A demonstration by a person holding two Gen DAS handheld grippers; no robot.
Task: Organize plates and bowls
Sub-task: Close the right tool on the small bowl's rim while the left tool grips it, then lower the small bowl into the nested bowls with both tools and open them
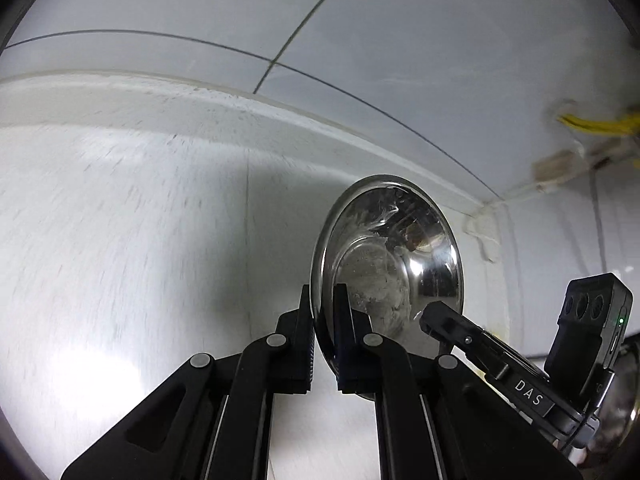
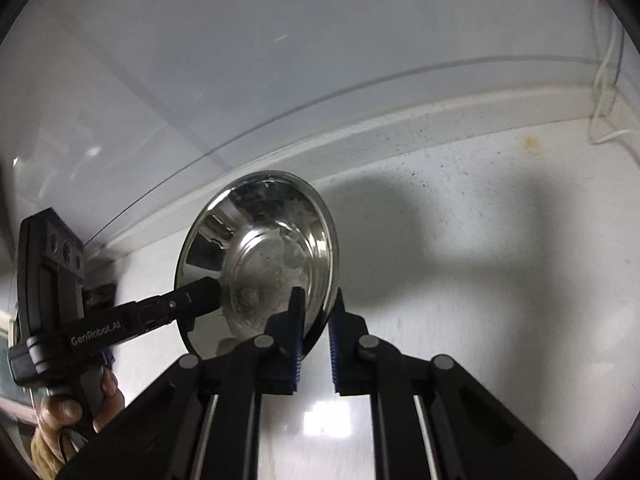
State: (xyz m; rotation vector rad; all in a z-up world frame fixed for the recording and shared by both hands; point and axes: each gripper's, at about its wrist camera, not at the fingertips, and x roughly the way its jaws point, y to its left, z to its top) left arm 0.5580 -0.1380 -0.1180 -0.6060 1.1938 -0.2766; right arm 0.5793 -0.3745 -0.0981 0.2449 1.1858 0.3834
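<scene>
Bowl (image 1: pixel 390 264), round, shiny stainless steel, held tilted above pale speckled worktop (image 1: pixel 120 240) near back edge; left gripper (image 1: pixel 323 334) and right gripper (image 2: pixel 316 330) each clamped on opposite rims. Step: two-handed carry. Next: steady, level travel, matched release where bowls belong.

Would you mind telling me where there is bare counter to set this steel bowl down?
The white counter lies bare to the left of the steel bowl, up to the raised ledge along the wall. It is also bare right of the bowl, toward the white cables in the corner. It is crowded at the bowl itself, where left gripper and right gripper both clamp its rim.
</scene>
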